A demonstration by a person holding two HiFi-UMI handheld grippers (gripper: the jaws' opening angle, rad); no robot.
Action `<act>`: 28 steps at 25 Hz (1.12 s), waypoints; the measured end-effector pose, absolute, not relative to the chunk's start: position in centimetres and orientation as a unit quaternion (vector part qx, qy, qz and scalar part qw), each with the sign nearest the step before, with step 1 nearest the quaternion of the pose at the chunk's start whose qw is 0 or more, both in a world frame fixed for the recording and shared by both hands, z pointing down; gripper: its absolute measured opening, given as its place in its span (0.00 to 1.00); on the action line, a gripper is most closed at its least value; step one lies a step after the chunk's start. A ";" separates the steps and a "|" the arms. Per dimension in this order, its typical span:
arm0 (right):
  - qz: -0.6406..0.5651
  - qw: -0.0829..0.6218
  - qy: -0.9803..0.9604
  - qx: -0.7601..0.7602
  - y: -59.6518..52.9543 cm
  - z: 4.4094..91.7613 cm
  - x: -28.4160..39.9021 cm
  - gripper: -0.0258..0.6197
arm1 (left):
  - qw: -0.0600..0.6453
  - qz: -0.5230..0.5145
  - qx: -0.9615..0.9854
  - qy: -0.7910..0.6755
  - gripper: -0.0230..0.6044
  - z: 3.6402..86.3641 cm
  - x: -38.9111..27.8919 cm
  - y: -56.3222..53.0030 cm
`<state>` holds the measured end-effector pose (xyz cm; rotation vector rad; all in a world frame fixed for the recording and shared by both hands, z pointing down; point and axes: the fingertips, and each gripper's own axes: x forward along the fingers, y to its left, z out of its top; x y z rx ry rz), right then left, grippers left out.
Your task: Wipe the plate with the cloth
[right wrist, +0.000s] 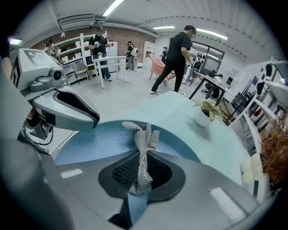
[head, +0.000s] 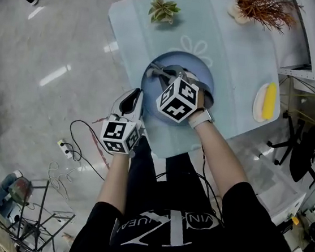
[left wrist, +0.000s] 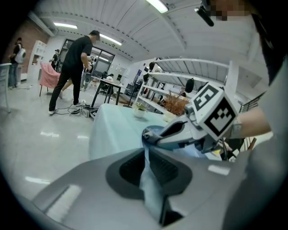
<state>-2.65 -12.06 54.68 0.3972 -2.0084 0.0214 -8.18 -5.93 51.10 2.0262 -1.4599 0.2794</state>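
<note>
The blue plate (head: 188, 62) sits mid-frame in the head view, on the pale table (head: 240, 58), and it's pinned! The left gripper (left wrist: 147, 166) is clamped on its near-left rim, and its own view shows the thin blue edge squeezed between the pads. Above the dish, the right gripper (right wrist: 141, 161) is clenched on the grey knitted cloth (right wrist: 143, 134), whose bunched end lies on the plate's face. I'd call the wipe under way: plate steadied, cloth down. I see no smears, so I can't judge how much surface is left. A small potted plant (head: 164, 9) stands upper left, dried stems (head: 263, 7) top right, and a dish with something yellow (head: 266, 101) at right.
</note>
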 end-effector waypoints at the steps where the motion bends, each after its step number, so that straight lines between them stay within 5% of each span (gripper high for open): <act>1: 0.004 0.524 -0.834 0.172 -12.5 54.7 -2.2 0.11 | 0.309 0.106 0.767 -0.553 0.04 51.1 -8.2 -5.9; 28: 0.010 0.581 -0.776 0.247 -8.9 54.9 9.5 0.10 | 0.310 0.109 0.765 -0.554 0.04 51.0 -8.1 -5.8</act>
